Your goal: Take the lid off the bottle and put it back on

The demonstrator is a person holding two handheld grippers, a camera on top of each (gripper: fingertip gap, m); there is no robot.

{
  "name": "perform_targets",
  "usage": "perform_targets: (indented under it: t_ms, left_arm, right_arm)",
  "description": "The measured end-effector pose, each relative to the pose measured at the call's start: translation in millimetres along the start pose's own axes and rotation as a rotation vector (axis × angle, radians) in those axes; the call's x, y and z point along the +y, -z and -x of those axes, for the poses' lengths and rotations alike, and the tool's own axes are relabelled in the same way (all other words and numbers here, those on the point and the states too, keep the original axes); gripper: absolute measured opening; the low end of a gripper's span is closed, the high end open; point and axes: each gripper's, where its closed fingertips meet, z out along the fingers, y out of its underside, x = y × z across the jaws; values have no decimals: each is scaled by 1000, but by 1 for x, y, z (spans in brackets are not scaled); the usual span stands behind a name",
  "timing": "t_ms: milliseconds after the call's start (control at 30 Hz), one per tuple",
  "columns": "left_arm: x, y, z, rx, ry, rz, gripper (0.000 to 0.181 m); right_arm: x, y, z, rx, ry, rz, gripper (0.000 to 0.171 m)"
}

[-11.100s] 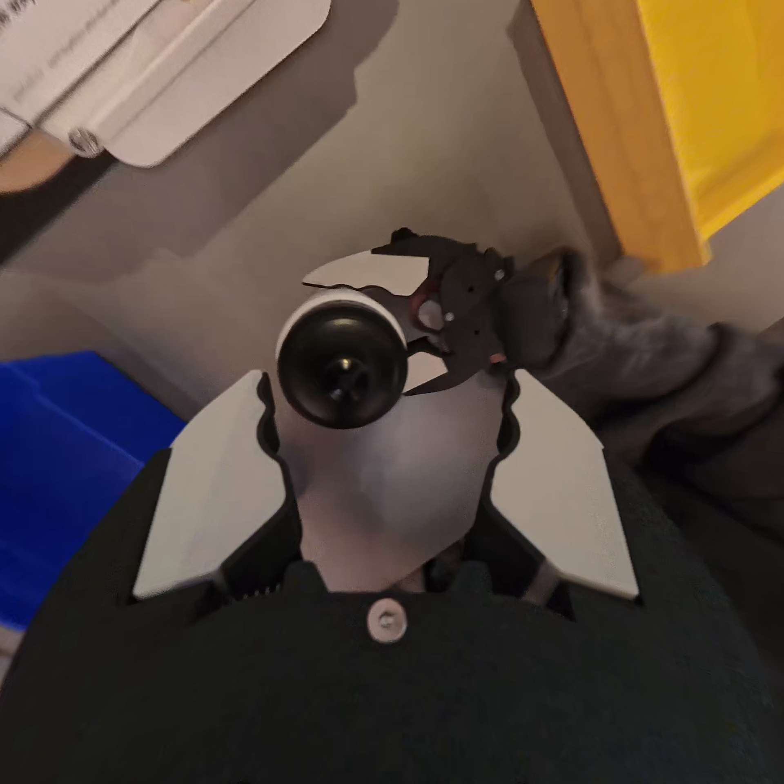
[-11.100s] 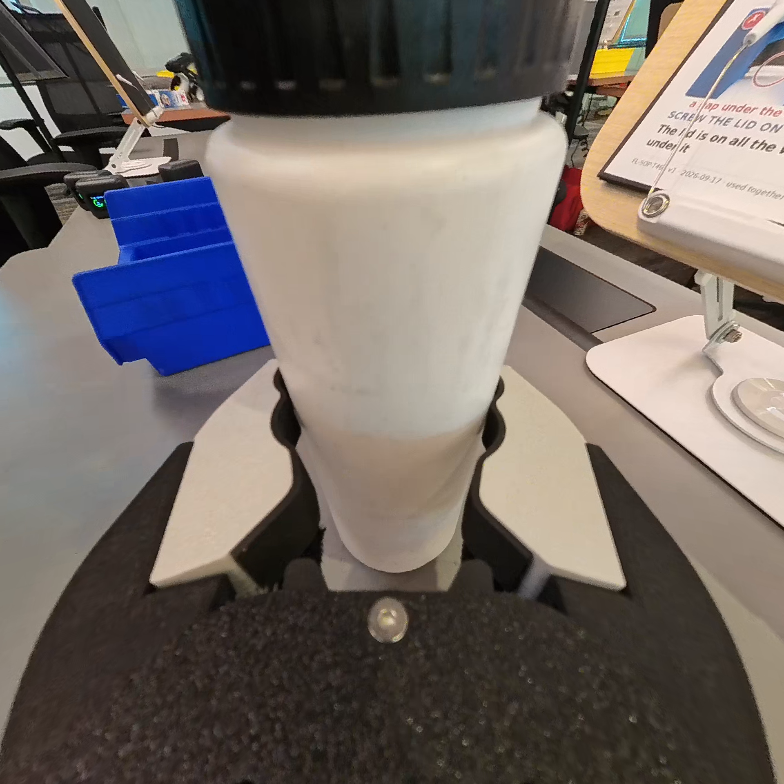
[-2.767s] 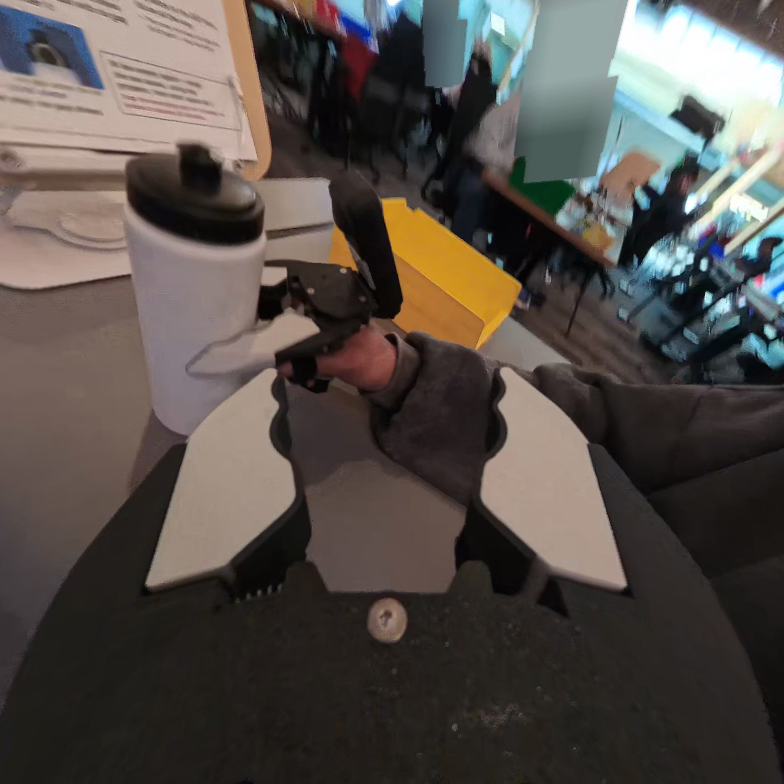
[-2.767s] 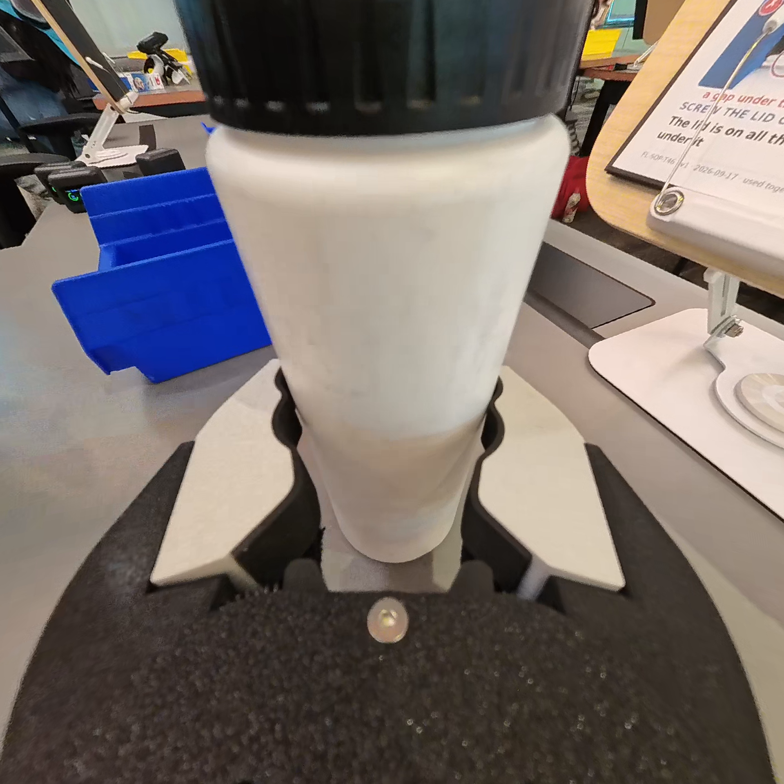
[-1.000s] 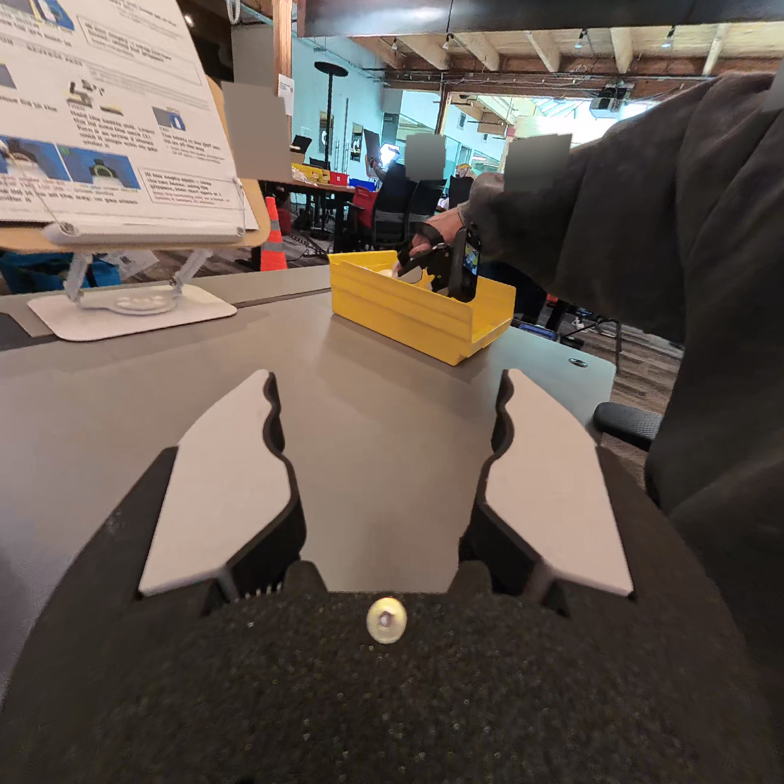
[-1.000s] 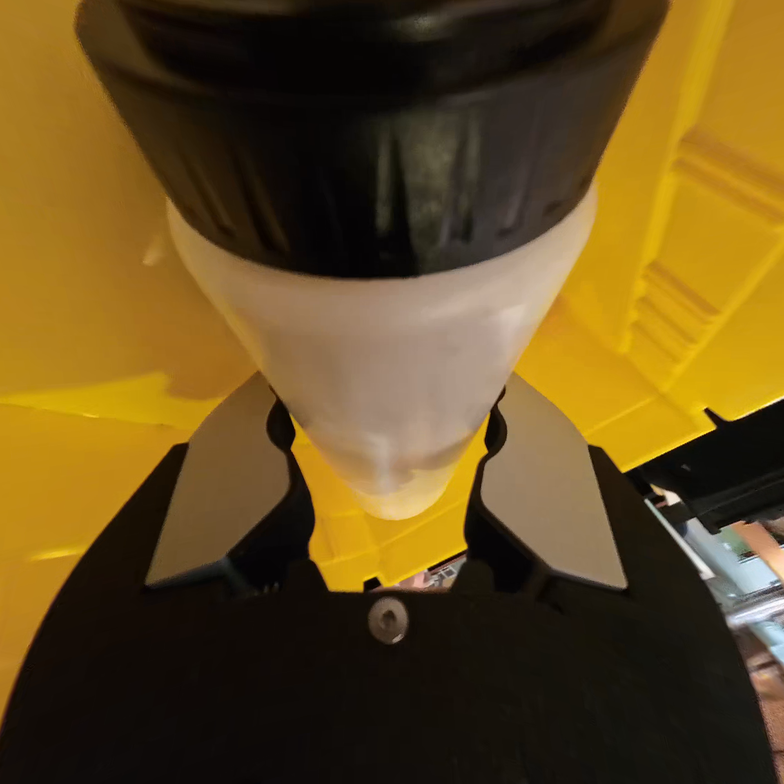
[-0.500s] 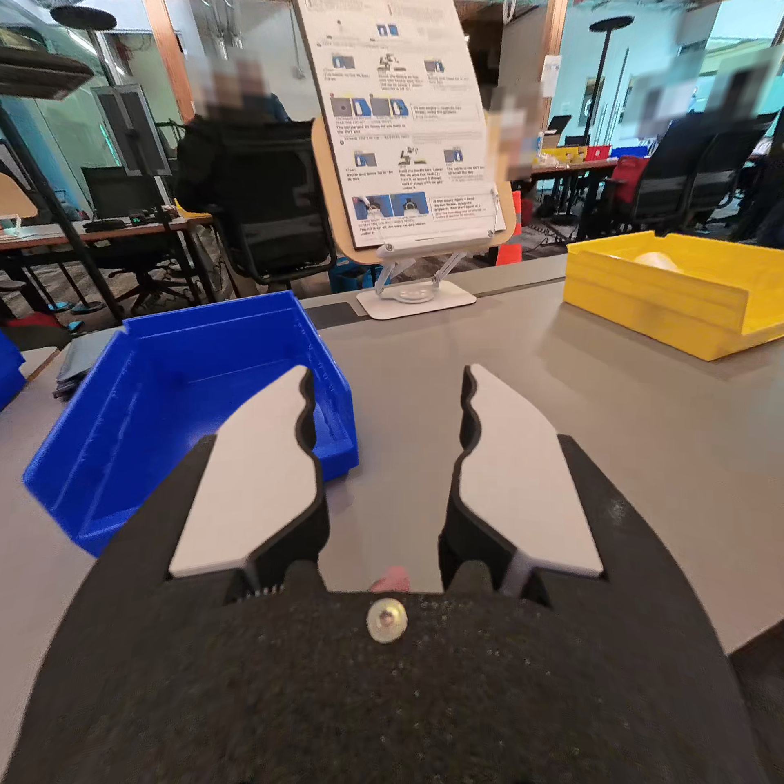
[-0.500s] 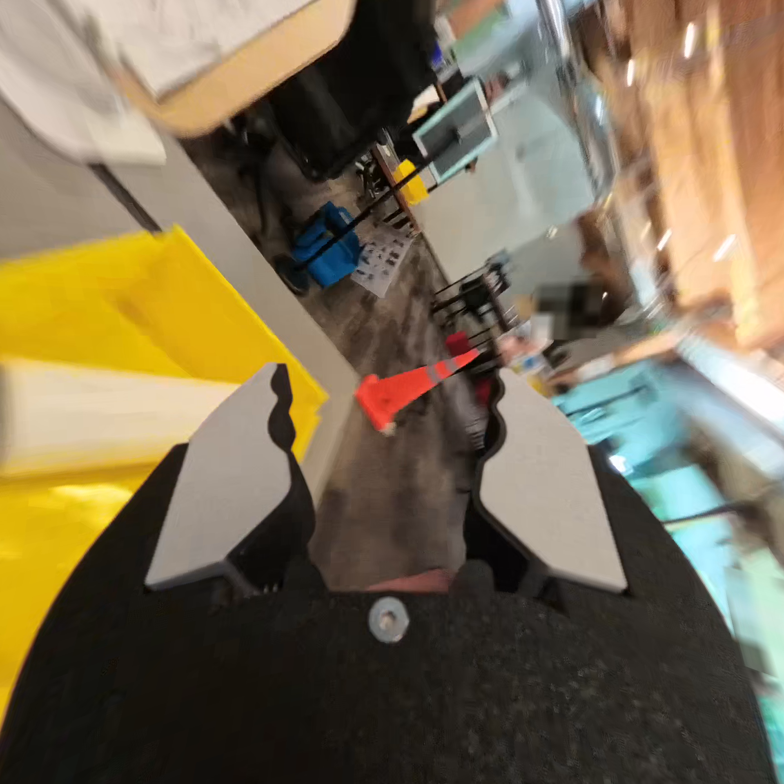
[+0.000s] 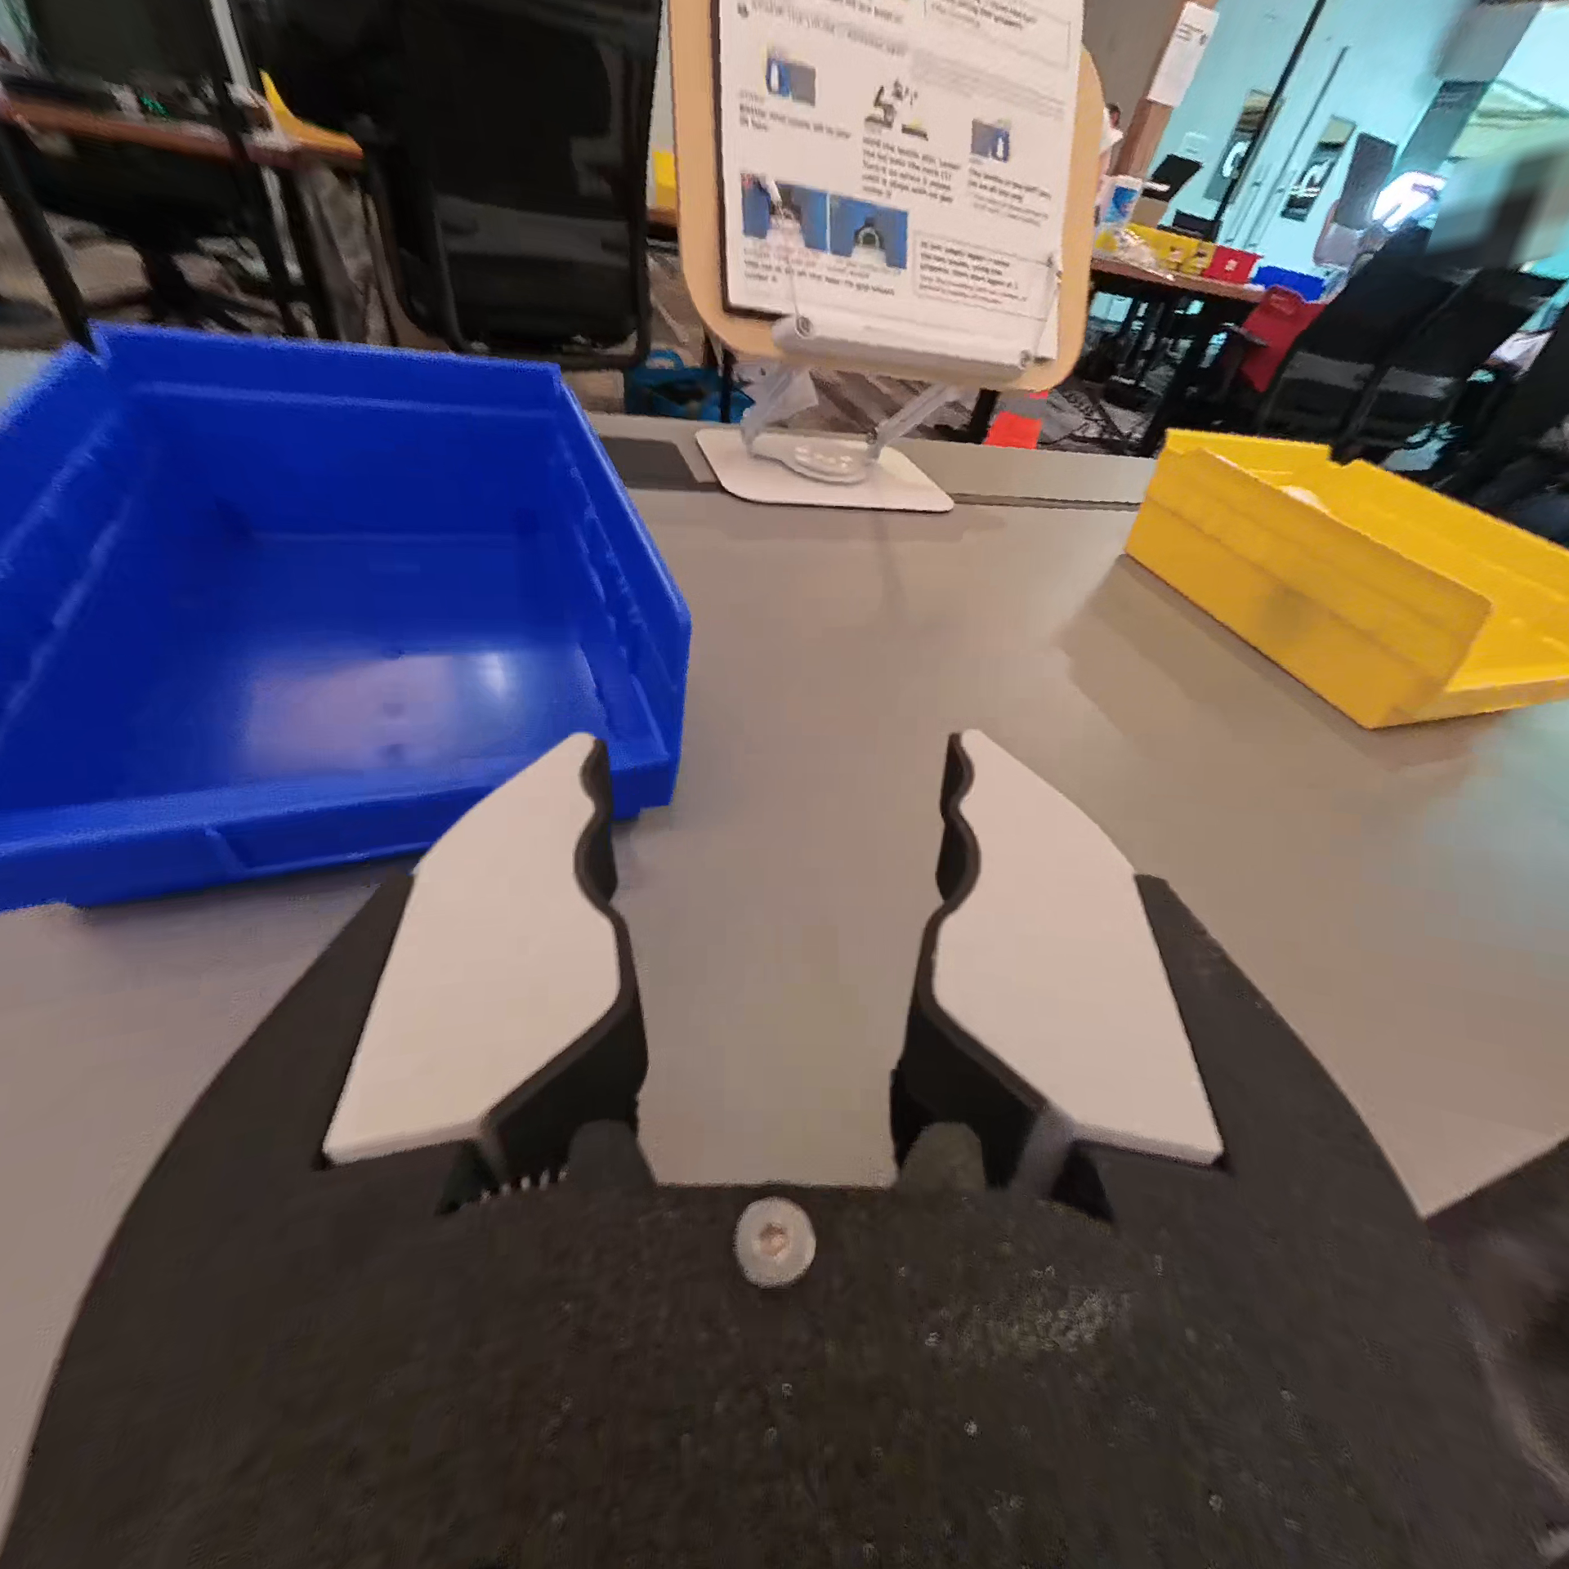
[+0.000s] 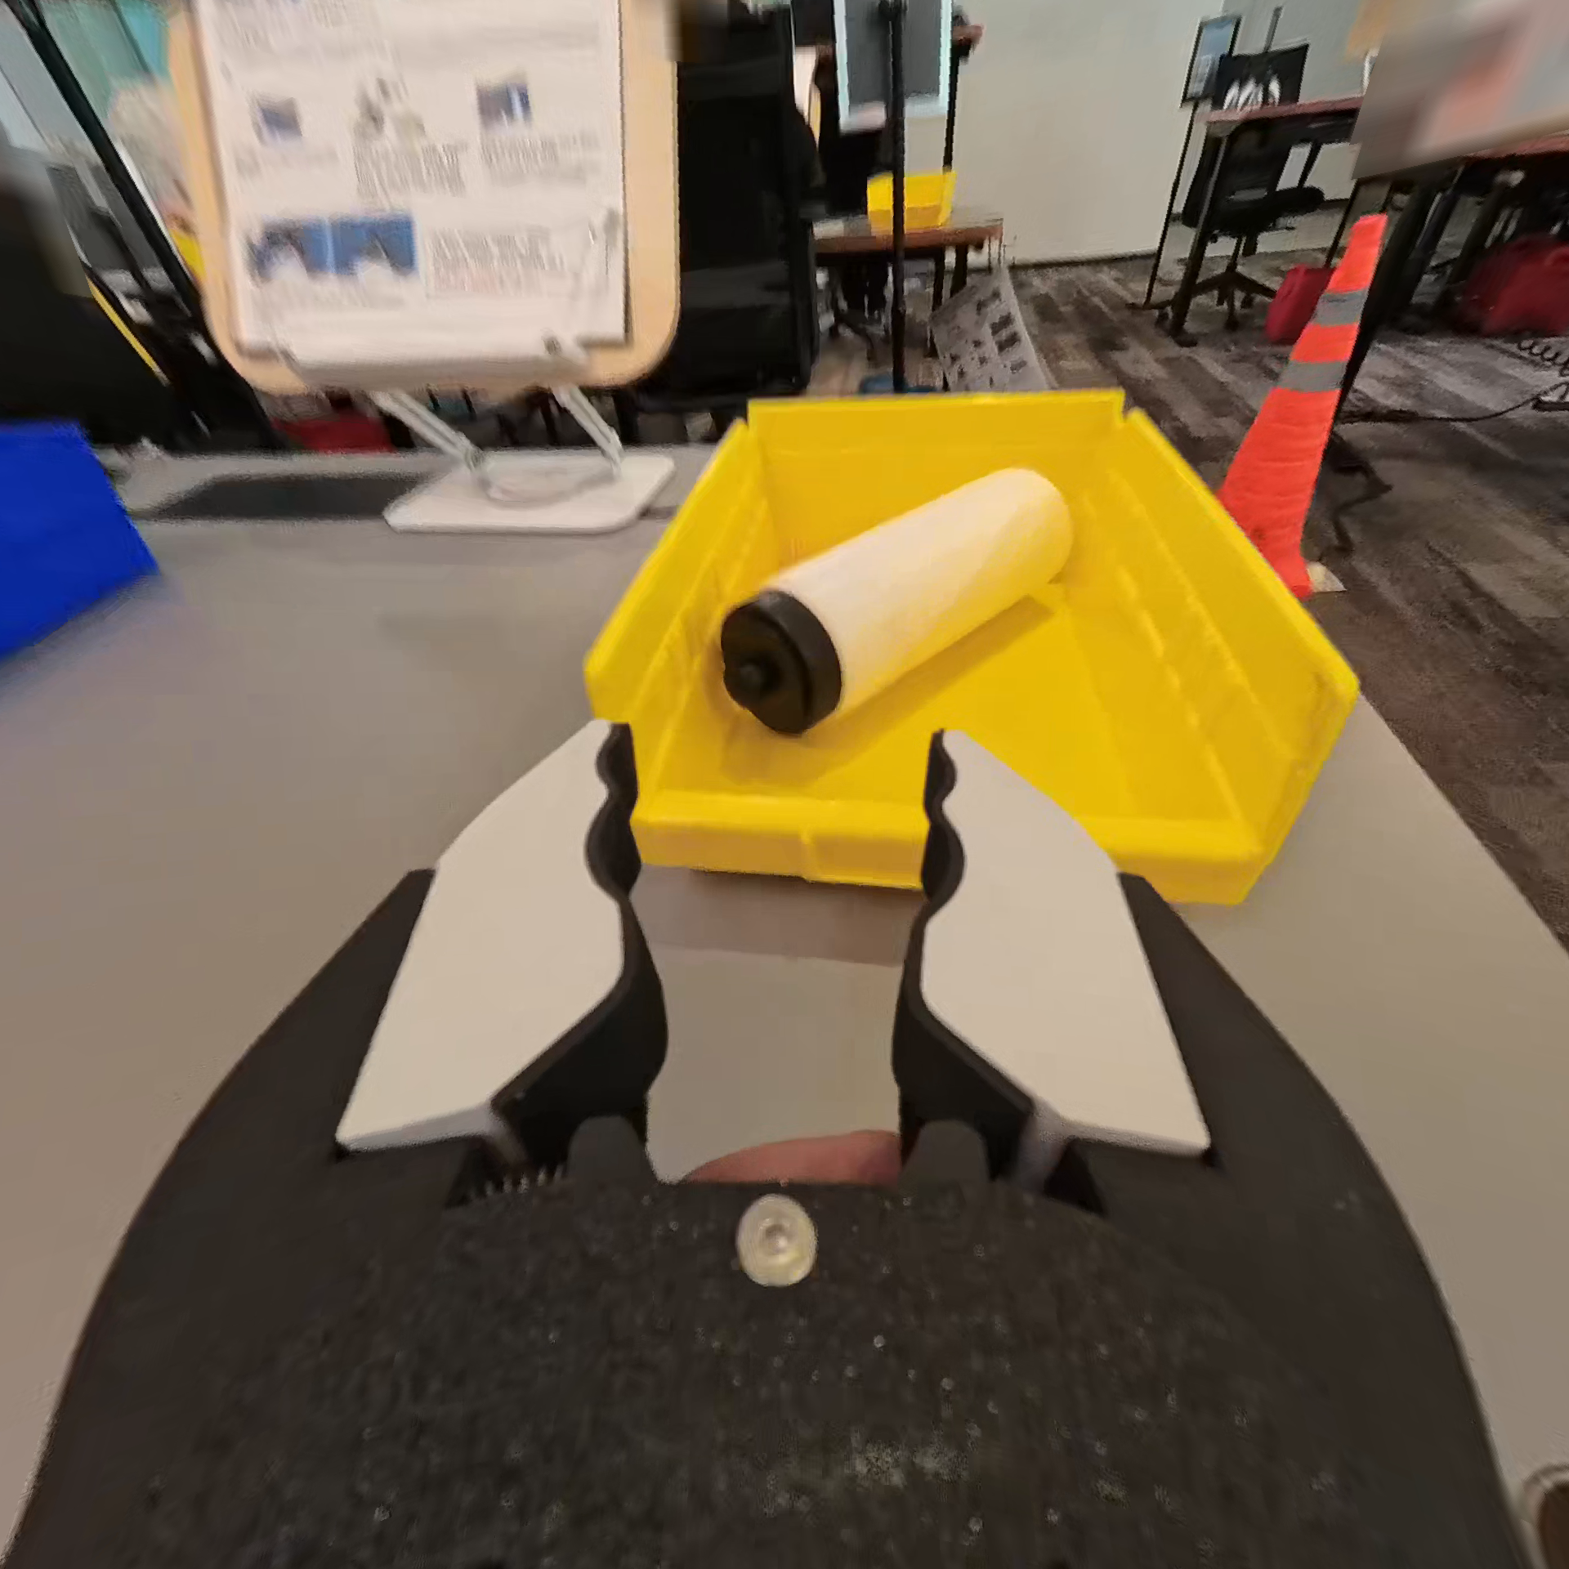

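Released since earlier, one bottle — lid on — lies in one yellow bin; both tongs gape empty.

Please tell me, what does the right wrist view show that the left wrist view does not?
Only the right wrist view shows the white bottle lying in the yellow bin with its black lid on, and an orange cone. Only the left shows inside the blue bin. Both show the grey table, instruction board and open tongs.
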Motion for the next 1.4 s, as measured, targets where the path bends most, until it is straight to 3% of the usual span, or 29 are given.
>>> perform_targets:
  t_ms: [100, 467, 700, 800, 1067, 1167, 1300, 1400]
  left_arm:
    - [7, 0, -1, 18, 48, 22, 82]
    - [0, 3, -8, 48, 21, 12, 72]
    - [2, 0, -28, 84, -45, 67, 72]
    - [11, -3, -34, 106, -40, 107, 74]
    - [21, -13, -46, 123, -76, 153, 79]
    - [20, -26, -68, 177, -70, 137, 80]
    - [24, -67, -123, 247, -139, 184, 90]
    - [32, -106, -178, 312, -252, 215, 92]
  right_arm:
    - [20, -7, -4, -15, -14, 98, 71]
    - [23, -13, -5, -14, -7, 108, 71]
    - [32, -51, 53, -118, 17, 204, 88]
    - [30, -75, 65, -65, 107, 225, 89]
    - [29, -106, 99, -115, 81, 242, 93]
    - [28, -104, 123, -224, 71, 252, 93]
    - [21, -74, 170, -447, 91, 207, 73]
    - [15, -43, 173, -439, 172, 143, 76]
